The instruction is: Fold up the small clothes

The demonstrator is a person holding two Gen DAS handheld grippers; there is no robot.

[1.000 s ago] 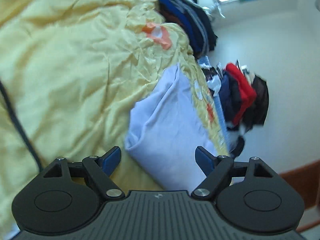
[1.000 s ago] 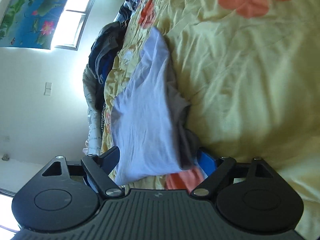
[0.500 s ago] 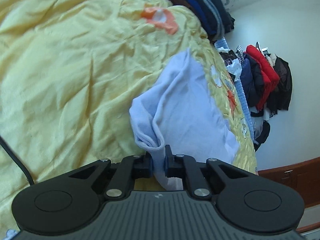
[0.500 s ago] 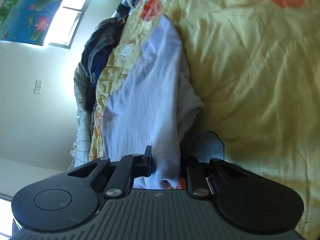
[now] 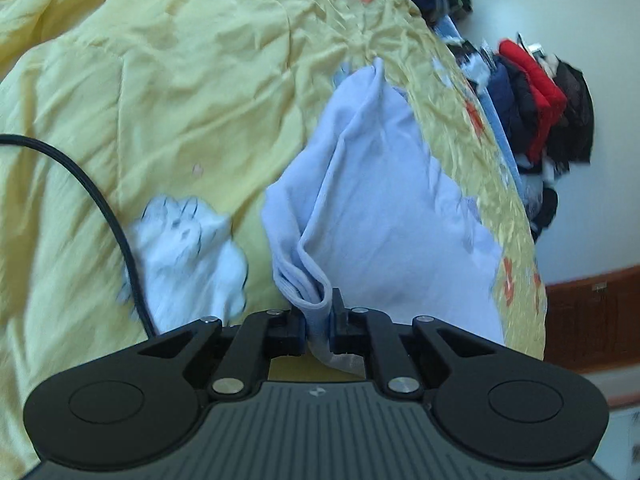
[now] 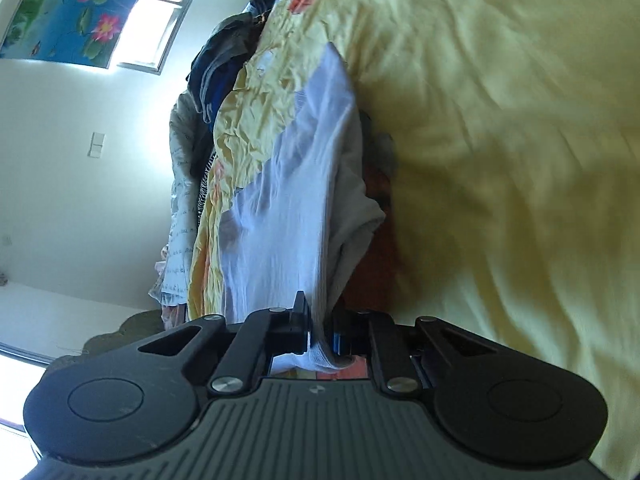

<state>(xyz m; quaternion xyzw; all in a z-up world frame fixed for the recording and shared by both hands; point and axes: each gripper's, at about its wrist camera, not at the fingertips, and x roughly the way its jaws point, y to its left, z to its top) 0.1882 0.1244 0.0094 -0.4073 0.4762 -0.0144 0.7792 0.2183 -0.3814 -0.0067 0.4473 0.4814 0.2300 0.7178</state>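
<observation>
A pale lavender garment (image 5: 380, 200) lies partly folded on the yellow bedspread (image 5: 180, 80). My left gripper (image 5: 318, 320) is shut on its ribbed edge, which bunches up between the jaws. In the right wrist view the same garment (image 6: 288, 208) stretches away from me, lifted along one edge. My right gripper (image 6: 318, 332) is shut on its near edge. A grey layer (image 6: 352, 200) of the garment hangs on the right side.
A white printed cloth (image 5: 188, 248) lies left of the garment, with a black cable (image 5: 100, 200) across it. Dark clothes (image 5: 536, 100) are piled beyond the bed edge. A clothes heap (image 6: 224, 72) and a window (image 6: 156, 24) lie behind.
Both grippers went from open around the garment's edge to shut on it. They have since lifted and pulled the edge, and the white cloth has come into the left view.
</observation>
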